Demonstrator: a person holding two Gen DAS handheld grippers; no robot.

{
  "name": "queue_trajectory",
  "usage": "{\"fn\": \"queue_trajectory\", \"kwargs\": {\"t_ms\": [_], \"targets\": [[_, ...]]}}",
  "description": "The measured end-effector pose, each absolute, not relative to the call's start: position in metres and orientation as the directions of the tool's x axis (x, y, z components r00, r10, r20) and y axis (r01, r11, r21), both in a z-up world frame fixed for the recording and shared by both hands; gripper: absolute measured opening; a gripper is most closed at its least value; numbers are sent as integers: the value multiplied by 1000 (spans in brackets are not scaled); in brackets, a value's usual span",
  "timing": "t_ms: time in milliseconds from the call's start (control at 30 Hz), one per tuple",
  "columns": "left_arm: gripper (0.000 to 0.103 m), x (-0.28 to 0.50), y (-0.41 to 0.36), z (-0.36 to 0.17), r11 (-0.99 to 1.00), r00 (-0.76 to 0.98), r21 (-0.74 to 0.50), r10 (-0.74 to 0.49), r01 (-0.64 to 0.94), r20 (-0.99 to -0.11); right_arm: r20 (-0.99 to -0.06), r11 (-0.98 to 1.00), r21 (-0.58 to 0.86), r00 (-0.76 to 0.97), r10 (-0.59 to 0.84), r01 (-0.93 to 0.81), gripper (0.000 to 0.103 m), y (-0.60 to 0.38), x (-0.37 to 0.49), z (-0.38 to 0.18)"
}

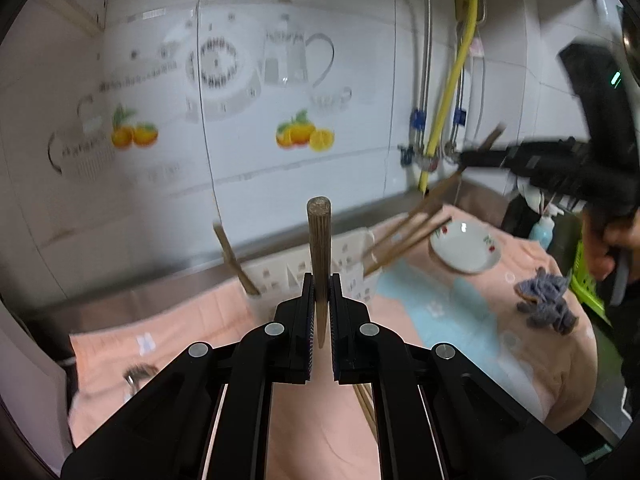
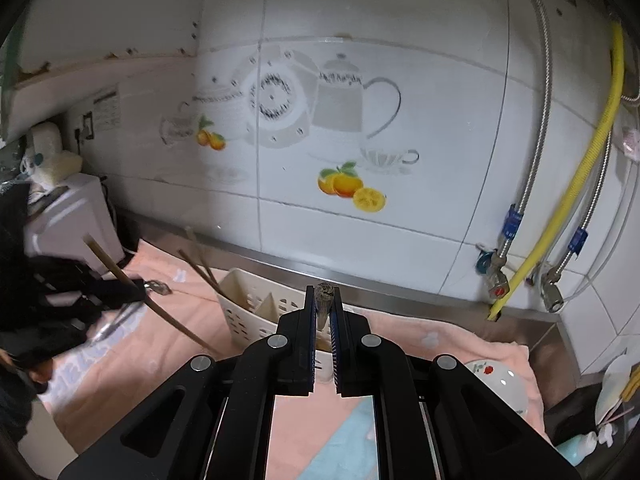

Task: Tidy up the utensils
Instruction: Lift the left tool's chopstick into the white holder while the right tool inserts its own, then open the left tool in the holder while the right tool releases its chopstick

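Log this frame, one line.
left gripper: shut on chopstick | right gripper: shut on chopstick | utensil caddy: on towel

The right tool [image 2: 324,304] pinches an upright chopstick [image 2: 323,300] above the white utensil caddy [image 2: 248,304] on the pink-towelled worktop [image 2: 460,340]; left tool [image 2: 140,288] grips another

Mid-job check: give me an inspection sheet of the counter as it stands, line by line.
Surface: steel counter under a pink towel.
Job's things: white utensil caddy with chopsticks in its end compartment.
Clutter: white bowl, grey rag.
Grippers: left gripper shut on a chopstick; right gripper shut on another chopstick.
Cables: yellow hose, braided hoses.
Surroundings: tiled wall.
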State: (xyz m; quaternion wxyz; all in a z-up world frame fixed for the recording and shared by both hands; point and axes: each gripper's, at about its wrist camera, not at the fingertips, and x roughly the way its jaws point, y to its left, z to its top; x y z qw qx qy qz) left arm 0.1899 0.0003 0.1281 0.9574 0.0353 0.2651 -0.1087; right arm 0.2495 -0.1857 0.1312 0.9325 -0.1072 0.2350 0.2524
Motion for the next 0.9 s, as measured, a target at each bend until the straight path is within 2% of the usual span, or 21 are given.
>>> {"fn": "queue_trajectory", "kwargs": {"t_ms": [267, 467, 767, 833, 900], "targets": [[6, 219, 9, 166, 984, 878, 31, -143, 176, -456, -581, 844, -30, 697, 421, -535, 6, -172, 287, 97], [6, 255, 23, 157, 993, 866, 12, -98, 119, -491, -608, 845, -33, 682, 406, -533, 7, -168, 300, 81], [6, 281, 36, 125, 996, 831, -28, -87, 86, -549, -597, 853, -33, 695, 401, -521, 7, -173, 303, 77], [6, 283, 36, 121, 995, 827, -29, -93, 92, -555, -588, 854, -34, 701, 403, -519, 9, -174, 302, 78], [6, 284, 34, 119, 996, 825, -19, -86, 91, -559, -578, 857, -35, 710, 402, -514, 18, -176, 299, 80]]}}
